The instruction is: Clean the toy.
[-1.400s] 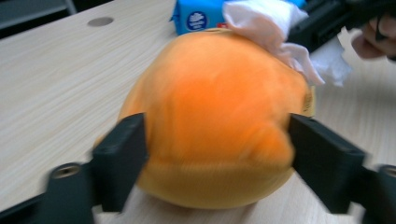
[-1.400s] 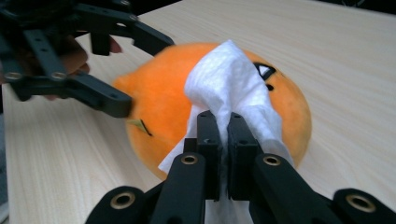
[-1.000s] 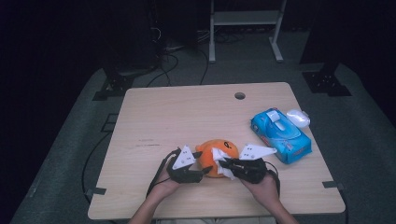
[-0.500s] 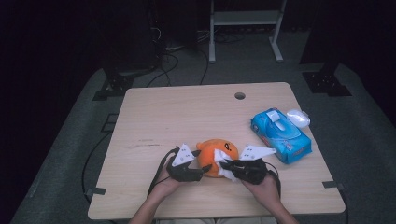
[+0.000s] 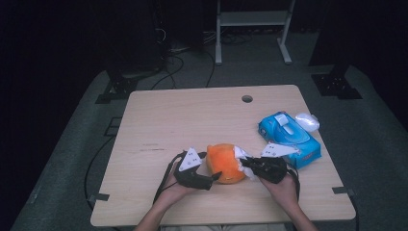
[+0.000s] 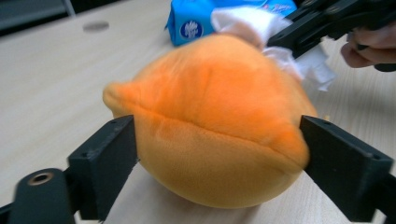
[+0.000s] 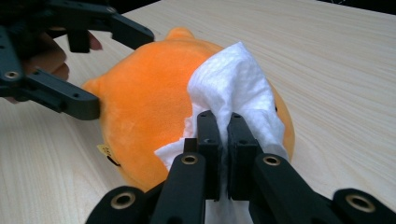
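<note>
Since the earlier frame your left gripper is spreading its jaws, now standing wide at either side of the round orange plush toy without pressing it, while your right gripper is sliding its clamped white tissue across the toy near the worktop's front edge. Steady the toy again before wiping. The blue tissue pack's round logo is unreadable.

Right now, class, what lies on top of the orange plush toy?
A white tissue drapes over the plush toy, pinched by the right gripper. The fabric beneath it is hidden.
</note>
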Action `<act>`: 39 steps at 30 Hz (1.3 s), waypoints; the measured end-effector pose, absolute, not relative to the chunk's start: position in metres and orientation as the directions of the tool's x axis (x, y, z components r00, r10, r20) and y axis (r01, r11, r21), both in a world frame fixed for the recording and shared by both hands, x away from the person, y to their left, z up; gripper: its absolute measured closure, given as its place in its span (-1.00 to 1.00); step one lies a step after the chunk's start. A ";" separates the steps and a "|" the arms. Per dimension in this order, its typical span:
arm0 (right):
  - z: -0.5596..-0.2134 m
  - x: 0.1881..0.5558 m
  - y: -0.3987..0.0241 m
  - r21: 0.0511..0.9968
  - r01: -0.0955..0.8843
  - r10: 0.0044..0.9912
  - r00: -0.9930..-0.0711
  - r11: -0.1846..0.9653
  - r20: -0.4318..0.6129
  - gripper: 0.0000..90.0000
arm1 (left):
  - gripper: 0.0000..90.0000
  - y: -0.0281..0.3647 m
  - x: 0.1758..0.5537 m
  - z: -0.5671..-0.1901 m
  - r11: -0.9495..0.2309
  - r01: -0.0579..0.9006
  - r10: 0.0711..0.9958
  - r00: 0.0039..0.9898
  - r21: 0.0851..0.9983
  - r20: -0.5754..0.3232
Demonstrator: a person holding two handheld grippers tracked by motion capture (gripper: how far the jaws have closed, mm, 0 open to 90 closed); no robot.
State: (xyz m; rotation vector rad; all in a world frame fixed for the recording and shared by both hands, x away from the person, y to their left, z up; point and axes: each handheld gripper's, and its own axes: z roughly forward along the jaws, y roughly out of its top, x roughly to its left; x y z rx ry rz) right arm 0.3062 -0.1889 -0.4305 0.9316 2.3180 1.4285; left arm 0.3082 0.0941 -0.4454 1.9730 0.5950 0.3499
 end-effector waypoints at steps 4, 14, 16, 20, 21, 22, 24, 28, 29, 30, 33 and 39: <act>-0.426 0.297 -0.175 0.874 0.355 0.616 -0.783 0.332 0.084 0.90 | -0.38 0.093 0.304 -0.444 -0.422 0.194 0.517 0.854 0.886 0.060; -0.409 0.287 -0.160 0.896 0.272 0.573 -0.819 0.351 0.024 0.90 | -0.16 0.081 0.288 -0.439 -0.505 0.063 0.444 0.874 0.861 0.197; -0.411 0.294 -0.175 0.894 0.302 0.615 -0.788 0.331 0.038 0.90 | -0.16 0.081 0.287 -0.439 -0.502 0.059 0.436 0.878 0.863 0.194; -0.420 0.297 -0.182 0.884 0.330 0.626 -0.778 0.331 0.056 0.90 | -0.46 0.083 0.290 -0.433 -0.472 0.075 0.459 0.871 0.878 0.173; -0.420 0.297 -0.182 0.884 0.330 0.626 -0.778 0.331 0.056 0.90 | -0.46 0.086 0.292 -0.431 -0.441 0.081 0.479 0.864 0.894 0.157; -0.421 0.296 -0.180 0.884 0.333 0.614 -0.787 0.329 0.067 0.90 | -0.52 0.088 0.294 -0.429 -0.407 0.091 0.499 0.855 0.909 0.138; -0.421 0.293 -0.172 0.885 0.323 0.586 -0.807 0.335 0.072 0.90 | -0.52 0.091 0.296 -0.428 -0.404 0.087 0.506 0.851 0.911 0.143; -0.419 0.292 -0.168 0.882 0.309 0.581 -0.812 0.356 0.050 0.90 | -0.28 0.093 0.298 -0.438 -0.461 0.093 0.497 0.851 0.882 0.170; -0.420 0.293 -0.172 0.880 0.322 0.595 -0.802 0.349 0.058 0.90 | -0.26 0.094 0.299 -0.439 -0.470 0.101 0.501 0.848 0.877 0.170; -0.422 0.296 -0.177 0.879 0.335 0.608 -0.791 0.341 0.066 0.89 | -0.26 0.096 0.300 -0.440 -0.459 0.116 0.505 0.849 0.881 0.152; -0.426 0.300 -0.185 0.873 0.362 0.631 -0.771 0.325 0.085 0.89 | -0.27 0.099 0.301 -0.439 -0.452 0.124 0.501 0.854 0.884 0.137; -0.423 0.293 -0.173 0.888 0.336 0.585 -0.805 0.313 0.098 0.89 | -0.42 0.088 0.293 -0.432 -0.442 0.047 0.476 0.859 0.896 0.190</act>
